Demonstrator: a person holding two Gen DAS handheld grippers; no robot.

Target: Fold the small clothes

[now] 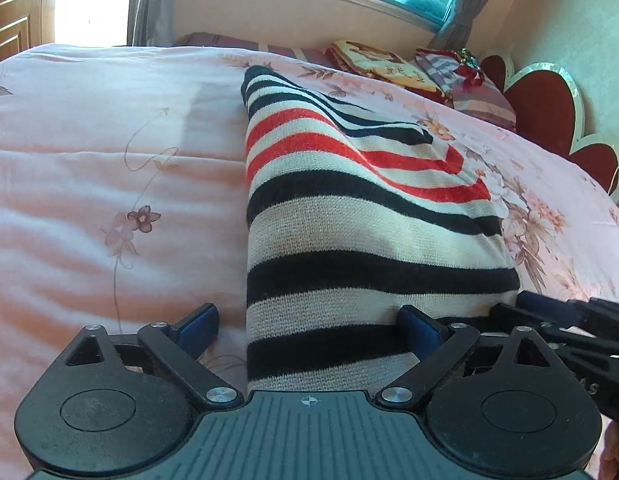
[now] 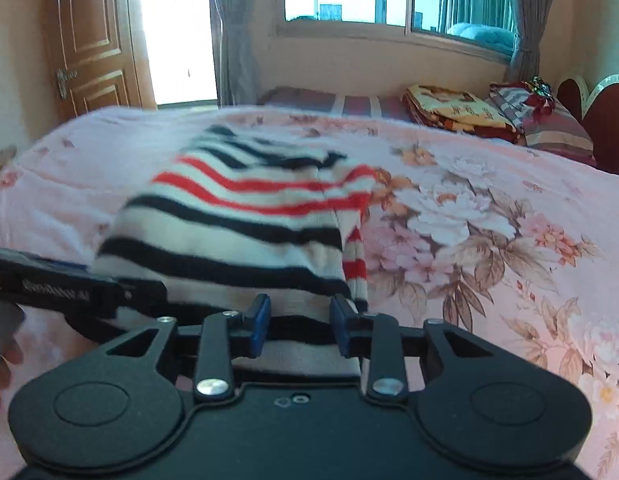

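On bed [image 1: 89,160], striped sweater [image 1: 349,220] at 12 o'clock; left gripper [image 1: 313,324] jaws wide, right gripper [image 2: 299,322] jaws narrow around hem, grip unclear.

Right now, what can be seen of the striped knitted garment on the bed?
The striped knitted garment is knit fabric banded in black, cream and red. It lies on the pink floral bedspread, partly folded, with a narrow striped sleeve hanging at its right edge. Its near hem runs between the blue pads of both grippers: the left gripper stands wide open; the right gripper is narrower, contact unclear.
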